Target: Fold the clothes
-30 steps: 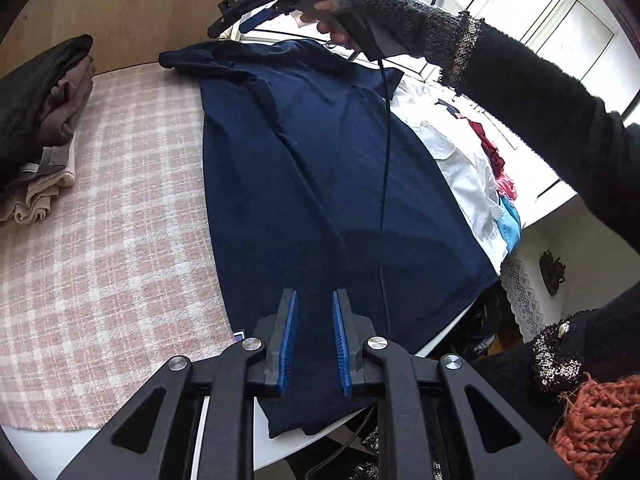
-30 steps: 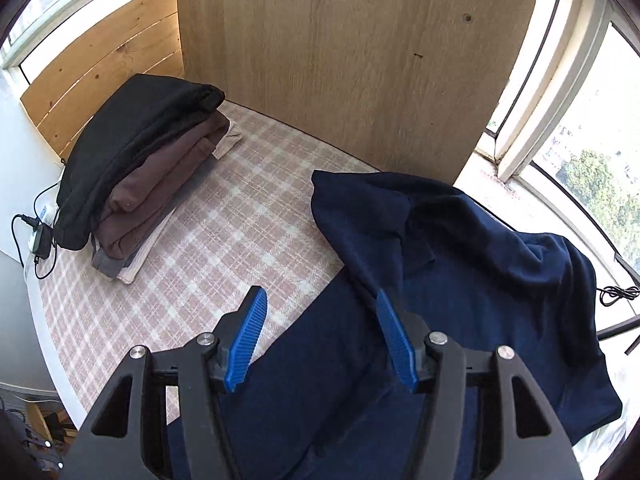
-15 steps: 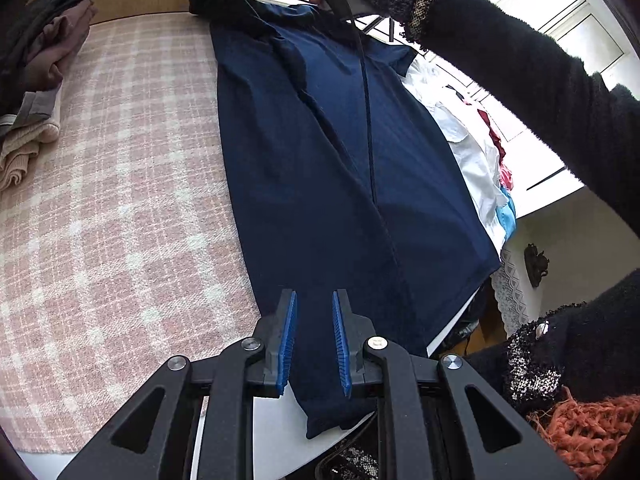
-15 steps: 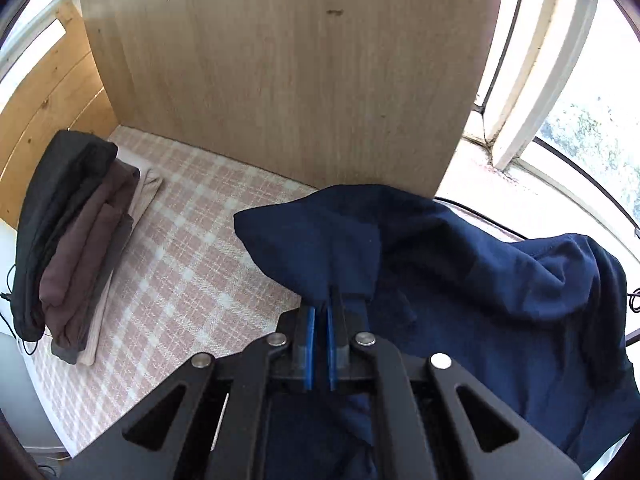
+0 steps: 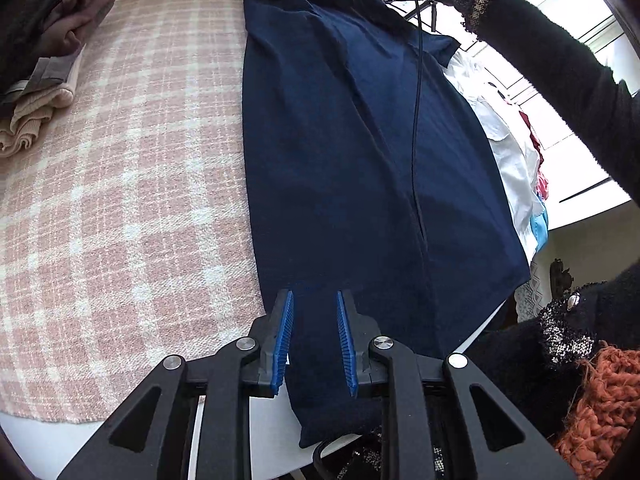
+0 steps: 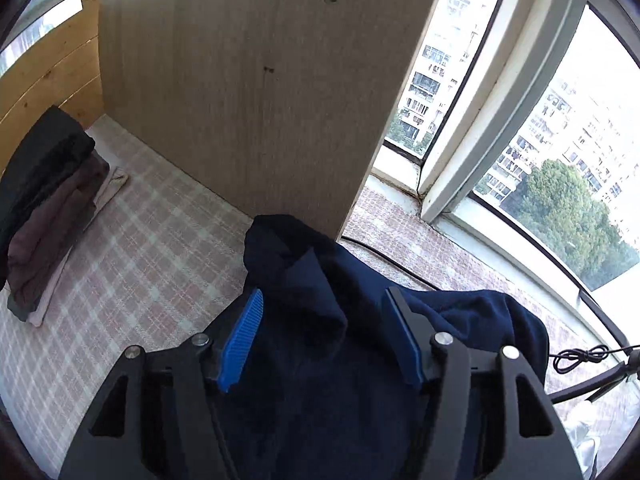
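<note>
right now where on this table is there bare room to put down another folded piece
The widest free patch is the pink plaid tablecloth between the stack of folded clothes at its far left and the spread navy blue garment. A narrow white strip of table edge lies near the left claw. The right side is crowded: the garment, then heaped white and coloured laundry.

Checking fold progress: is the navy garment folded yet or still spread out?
Spread out: the navy garment lies full length along the checked cloth, hem hanging off the near edge, not doubled over.

Left claw [image 5: 314,340] slightly parted, right claw [image 6: 322,336] spread wide, both empty.
</note>
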A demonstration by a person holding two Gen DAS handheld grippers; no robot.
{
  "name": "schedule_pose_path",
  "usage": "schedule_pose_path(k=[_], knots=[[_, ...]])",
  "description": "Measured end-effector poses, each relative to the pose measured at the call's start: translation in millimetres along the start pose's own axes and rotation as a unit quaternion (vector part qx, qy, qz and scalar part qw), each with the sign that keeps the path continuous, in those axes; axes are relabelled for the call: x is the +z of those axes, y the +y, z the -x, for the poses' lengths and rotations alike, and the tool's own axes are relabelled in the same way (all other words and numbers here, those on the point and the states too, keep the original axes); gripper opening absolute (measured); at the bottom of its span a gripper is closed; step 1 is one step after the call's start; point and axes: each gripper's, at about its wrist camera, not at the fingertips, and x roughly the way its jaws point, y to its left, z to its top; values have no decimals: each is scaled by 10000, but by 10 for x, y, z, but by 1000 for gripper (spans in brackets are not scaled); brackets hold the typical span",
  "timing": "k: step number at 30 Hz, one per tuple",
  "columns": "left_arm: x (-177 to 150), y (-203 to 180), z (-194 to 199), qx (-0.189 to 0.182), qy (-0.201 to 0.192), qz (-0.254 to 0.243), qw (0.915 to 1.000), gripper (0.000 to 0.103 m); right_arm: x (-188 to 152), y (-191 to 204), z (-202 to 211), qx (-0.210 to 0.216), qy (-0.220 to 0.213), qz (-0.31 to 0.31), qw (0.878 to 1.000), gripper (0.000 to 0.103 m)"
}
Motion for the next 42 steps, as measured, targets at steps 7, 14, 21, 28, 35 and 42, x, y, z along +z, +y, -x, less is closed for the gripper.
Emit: schedule_pose_path(k=[7,14,21,28,35,42], knots=[[-149,-66,-20,492,-104,562,9972,24,75,120,-427,252,458,541,9972,7],[-529,94,-34,922,-92,1433,9853,32,-13,-593,-296,751,302,-721,9941,7],[-669,-81,-78,745,-162,1513,9855,27,-57,-693,-267,639,285,-710,9950,7],[-751,-212,-39,836,-270,1520,9845,1,-89,-707,-310,631,244,-729,9950,7],[-1032,-42,96,826,-307,1866,9785,1,-61,-776,-372,322,255,-791,9960,7],[-900,19,164,1040,-241,1806,9777,9,-183,-831,-245,368,381,-874,9948,25]])
